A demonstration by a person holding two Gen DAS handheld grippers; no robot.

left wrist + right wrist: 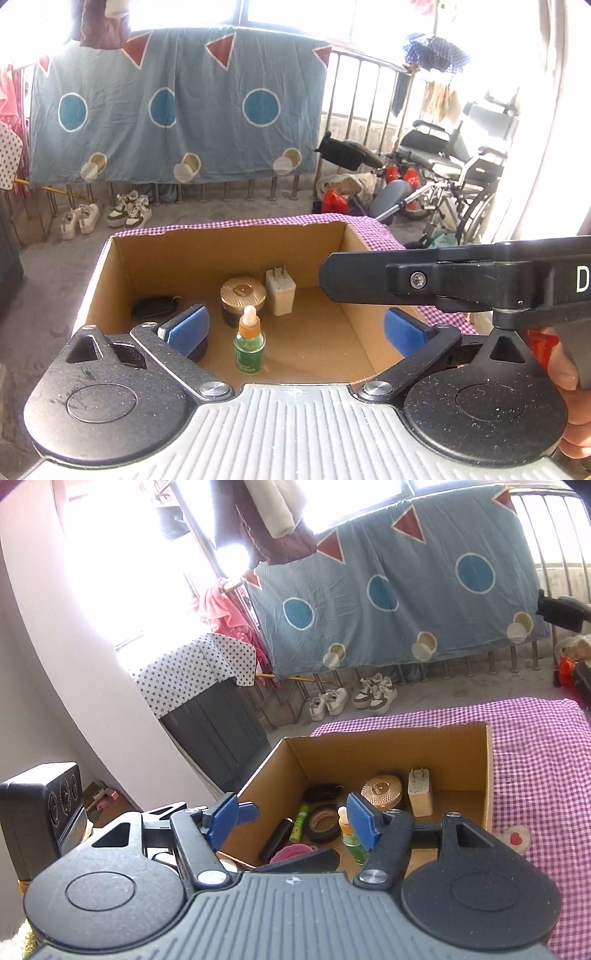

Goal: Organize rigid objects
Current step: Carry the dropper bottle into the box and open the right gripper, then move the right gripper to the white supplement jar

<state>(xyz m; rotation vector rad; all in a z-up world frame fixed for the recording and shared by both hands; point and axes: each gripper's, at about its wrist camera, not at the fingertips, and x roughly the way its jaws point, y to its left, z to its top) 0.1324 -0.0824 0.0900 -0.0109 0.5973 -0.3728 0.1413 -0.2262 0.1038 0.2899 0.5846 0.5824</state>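
Left gripper (295, 325) spread wide, right gripper (291, 818) partly open, both empty above cardboard box (229, 251). Green dropper bottle (249, 345) upright near front, beside gold-lidded jar (243, 297) and charger plug (280, 291). Easily toppled if clipped by low fingers.

- Box (388, 753): plain brown cardboard, matt, torn along its far edge.
- Tablecloth (546, 760): woven purple-and-white checked cloth.
- Dropper bottle (249, 345): glossy green glass or clear plastic, cannot tell which; pale rubbery cap.
- Jar (243, 301): ribbed, shiny gold lid.
- Charger (280, 291): smooth white plastic, metal prongs.
- Tape roll (324, 823): matt black.
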